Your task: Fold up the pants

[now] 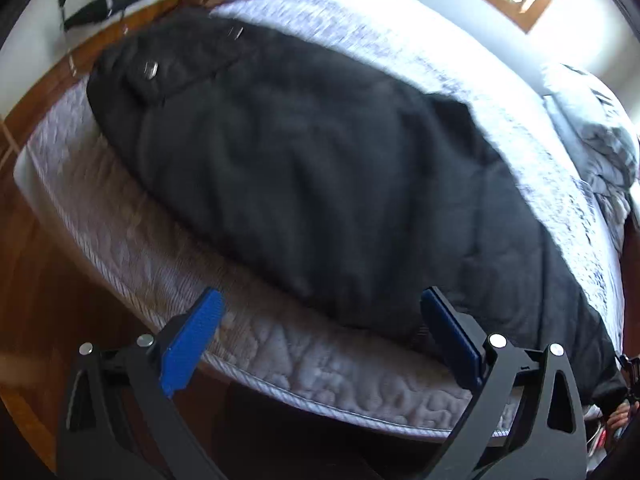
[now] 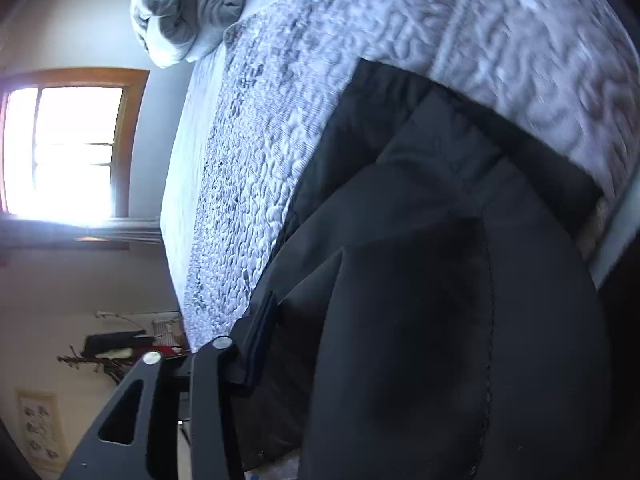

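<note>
Black pants (image 1: 320, 168) spread lengthwise on bare quilted mattress (image 1: 132, 248), one end draped over edge. Left claw (image 1: 320, 316) released, hovering at near hem. Right claw (image 2: 276, 344): only one finger visible, fabric covering rest, grip unclear. Risk: slick fabric sliding off mattress, fold skewing.

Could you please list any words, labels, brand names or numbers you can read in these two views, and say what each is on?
None is readable.
The framed picture on the wall: small marks, too blurred to read.
The black pants on the mattress: only metal snaps show, no label.
</note>
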The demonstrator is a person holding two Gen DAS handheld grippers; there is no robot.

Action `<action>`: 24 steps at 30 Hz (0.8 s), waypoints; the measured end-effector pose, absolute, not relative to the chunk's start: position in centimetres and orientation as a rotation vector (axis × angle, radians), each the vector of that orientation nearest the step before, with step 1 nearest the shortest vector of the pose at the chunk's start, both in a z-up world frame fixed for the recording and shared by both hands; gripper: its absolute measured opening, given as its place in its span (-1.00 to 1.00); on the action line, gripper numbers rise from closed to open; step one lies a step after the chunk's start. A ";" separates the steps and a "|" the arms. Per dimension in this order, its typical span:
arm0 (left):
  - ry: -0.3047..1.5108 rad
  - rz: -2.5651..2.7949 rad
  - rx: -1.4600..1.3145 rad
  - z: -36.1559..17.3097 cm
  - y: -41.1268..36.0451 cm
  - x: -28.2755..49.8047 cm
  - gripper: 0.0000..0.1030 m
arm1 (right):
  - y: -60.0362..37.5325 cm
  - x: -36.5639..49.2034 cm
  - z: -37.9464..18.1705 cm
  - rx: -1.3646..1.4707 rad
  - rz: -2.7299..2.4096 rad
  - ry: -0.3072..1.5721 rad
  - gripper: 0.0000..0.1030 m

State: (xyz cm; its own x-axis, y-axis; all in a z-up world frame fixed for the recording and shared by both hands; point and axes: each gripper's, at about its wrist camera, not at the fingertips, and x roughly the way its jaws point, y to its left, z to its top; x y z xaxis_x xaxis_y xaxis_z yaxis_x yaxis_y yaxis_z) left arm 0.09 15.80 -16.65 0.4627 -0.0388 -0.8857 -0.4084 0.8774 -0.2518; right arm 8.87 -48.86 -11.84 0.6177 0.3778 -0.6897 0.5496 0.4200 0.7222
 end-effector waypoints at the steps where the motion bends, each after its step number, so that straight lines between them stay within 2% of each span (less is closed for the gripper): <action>1: 1.089 0.244 -0.484 -17.3 16.1 0.2 0.92 | -48.5 9.5 -10.8 1.119 -0.104 0.933 -0.38; 4: 1.114 0.267 -0.553 -18.9 17.0 0.3 0.92 | -47.7 10.9 -6.7 0.927 0.030 0.831 -0.56; 7: 1.099 0.288 -0.594 -19.3 17.4 0.3 0.94 | -46.5 11.2 -3.4 0.799 0.173 0.697 -0.56; 10: 1.099 0.302 -0.594 -19.1 17.4 0.5 0.94 | -47.4 10.8 -4.3 0.813 0.164 0.708 -0.54; 12: 1.104 0.297 -0.587 -19.0 17.3 0.6 0.94 | -48.6 10.5 -6.6 0.830 0.071 0.784 -0.34; 14: 1.111 0.291 -0.576 -18.8 17.1 1.0 0.94 | -49.9 9.9 -9.6 0.898 -0.006 0.888 0.01; 17: 1.113 0.293 -0.564 -18.4 17.0 1.3 0.94 | -51.0 8.7 -12.8 0.933 -0.088 1.005 0.08; 21: 1.121 0.298 -0.555 -17.6 16.5 1.9 0.94 | -51.5 6.7 -13.7 0.896 -0.179 1.098 0.12; 22: 1.125 0.295 -0.552 -17.4 16.4 1.9 0.94 | -51.5 6.1 -13.2 0.850 -0.217 1.089 0.24; 24: 1.132 0.289 -0.539 -17.4 16.2 2.0 0.94 | -51.4 5.2 -11.9 0.807 -0.246 1.061 0.59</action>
State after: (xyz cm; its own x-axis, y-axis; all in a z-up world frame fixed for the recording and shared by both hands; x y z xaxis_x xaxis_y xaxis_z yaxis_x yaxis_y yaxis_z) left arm 2.01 16.18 -17.35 0.4068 -0.0501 -0.9122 -0.4808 0.8373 -0.2604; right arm 5.21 -51.40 -11.87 0.4925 0.1887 -0.8496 0.5439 0.6953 0.4697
